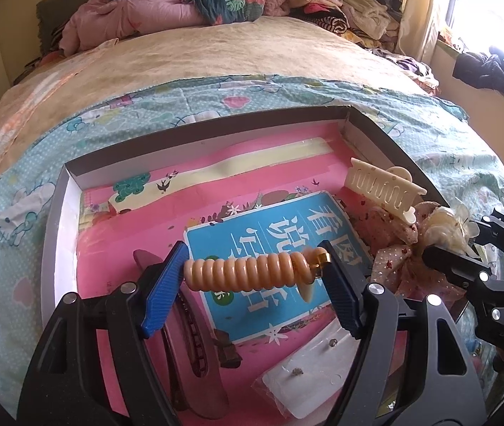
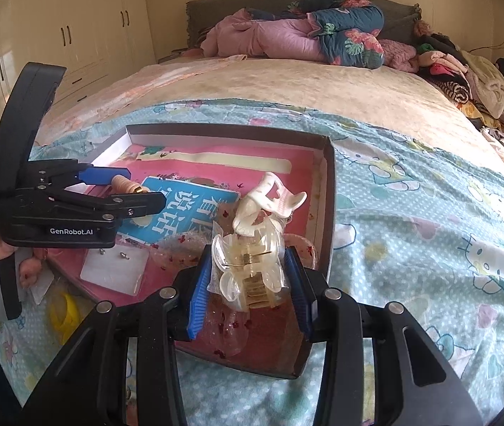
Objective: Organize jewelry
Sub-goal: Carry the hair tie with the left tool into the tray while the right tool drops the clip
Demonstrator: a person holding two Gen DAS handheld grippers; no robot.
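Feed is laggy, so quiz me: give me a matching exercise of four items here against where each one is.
Items:
1 peach spiral hair tie
2 clear flower claw clip
3 cream claw clip
4 earring card

Places:
A lying in the box, near edge
B in the right gripper
C in the left gripper
D resting on the sequin bow

Pairs: 1-C, 2-B, 3-D, 4-A

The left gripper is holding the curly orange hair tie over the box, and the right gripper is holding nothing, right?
Not quite. The right gripper is shut on a clear claw clip, as the right wrist view shows. The left gripper does hold the curly orange hair tie over the box.
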